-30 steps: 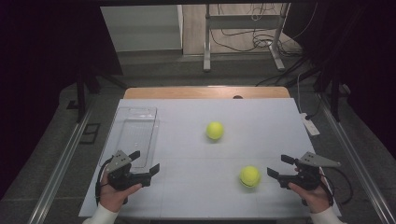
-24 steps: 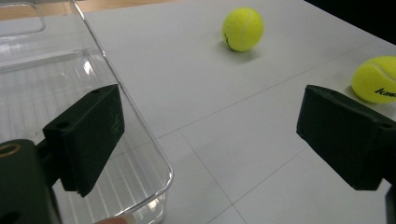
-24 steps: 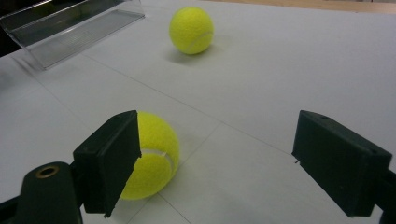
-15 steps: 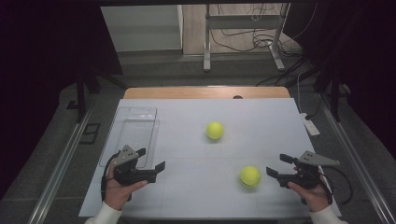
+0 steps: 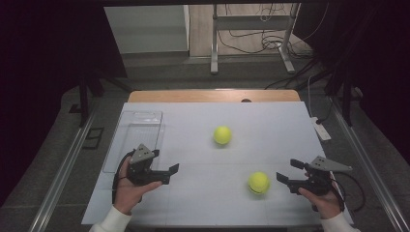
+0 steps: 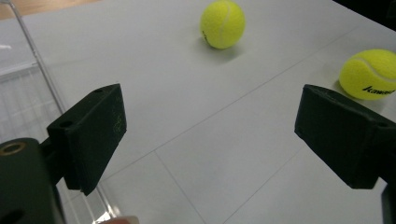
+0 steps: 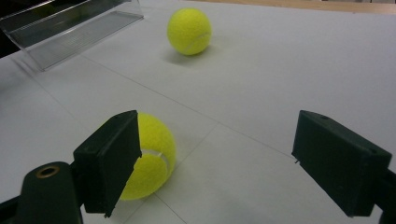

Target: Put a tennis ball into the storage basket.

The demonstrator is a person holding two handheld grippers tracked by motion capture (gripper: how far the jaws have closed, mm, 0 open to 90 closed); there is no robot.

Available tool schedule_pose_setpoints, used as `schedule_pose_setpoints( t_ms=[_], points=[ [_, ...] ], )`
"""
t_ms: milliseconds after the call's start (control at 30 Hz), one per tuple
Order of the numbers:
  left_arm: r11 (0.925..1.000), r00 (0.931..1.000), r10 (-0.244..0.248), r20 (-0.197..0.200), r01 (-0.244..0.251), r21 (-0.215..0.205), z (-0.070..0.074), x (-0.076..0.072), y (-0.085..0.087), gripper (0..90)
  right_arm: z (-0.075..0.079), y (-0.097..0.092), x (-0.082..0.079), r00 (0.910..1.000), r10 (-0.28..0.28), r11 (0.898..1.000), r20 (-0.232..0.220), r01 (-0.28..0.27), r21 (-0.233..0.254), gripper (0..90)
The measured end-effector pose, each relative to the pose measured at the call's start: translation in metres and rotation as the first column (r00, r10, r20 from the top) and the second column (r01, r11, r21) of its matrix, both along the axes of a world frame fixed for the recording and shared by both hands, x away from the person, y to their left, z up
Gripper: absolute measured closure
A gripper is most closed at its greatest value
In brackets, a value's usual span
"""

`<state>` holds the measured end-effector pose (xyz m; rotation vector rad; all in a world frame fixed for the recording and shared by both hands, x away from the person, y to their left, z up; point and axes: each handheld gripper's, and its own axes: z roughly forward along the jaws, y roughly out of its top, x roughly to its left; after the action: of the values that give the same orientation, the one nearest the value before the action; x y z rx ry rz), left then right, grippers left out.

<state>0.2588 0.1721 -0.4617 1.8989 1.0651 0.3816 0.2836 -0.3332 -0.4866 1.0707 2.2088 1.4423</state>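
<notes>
Two tennis balls (image 5: 222, 135) (image 5: 259, 182) — one clear tray (image 5: 140, 126) — two grippers (image 5: 170, 170) (image 5: 286, 171).

Clear plastic tray (image 5: 138, 137) on white table (image 5: 193, 203); metal stand (image 5: 251, 38) beyond.

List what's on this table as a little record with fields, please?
surface: white table
balls: two yellow tennis balls, far ball mid-table, near ball just in front of the right hand-held gripper
container: clear plastic tray at the left, nothing visible in it
left hand-held gripper: jaws apart, nothing between them, beside the tray
right hand-held gripper: jaws apart, holding nothing, pointing toward the near ball
</notes>
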Motion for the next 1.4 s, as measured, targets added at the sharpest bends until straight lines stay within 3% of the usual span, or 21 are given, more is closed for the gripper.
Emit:
schedule_pose_setpoints(
  t_ms=[867, 1400],
  points=[
    [0.9962, 0.9961, -0.086, -0.019, 0.086, 0.016, 0.002, 0.016, -0.026, 10.3, -0.003, 0.002, 0.004, 1.0000, 0.003, 1.000, 0.005, -0.003, -0.030, 15.5],
    [0.9912, 0.9898, -0.130, -0.057, 0.131, 0.018, -0.004, 0.029, -0.047, 10.2, -0.006, 0.000, 0.009, 1.0000, -0.007, 0.999, -0.001, 0.007, -0.036, 15.6]
  ],
)
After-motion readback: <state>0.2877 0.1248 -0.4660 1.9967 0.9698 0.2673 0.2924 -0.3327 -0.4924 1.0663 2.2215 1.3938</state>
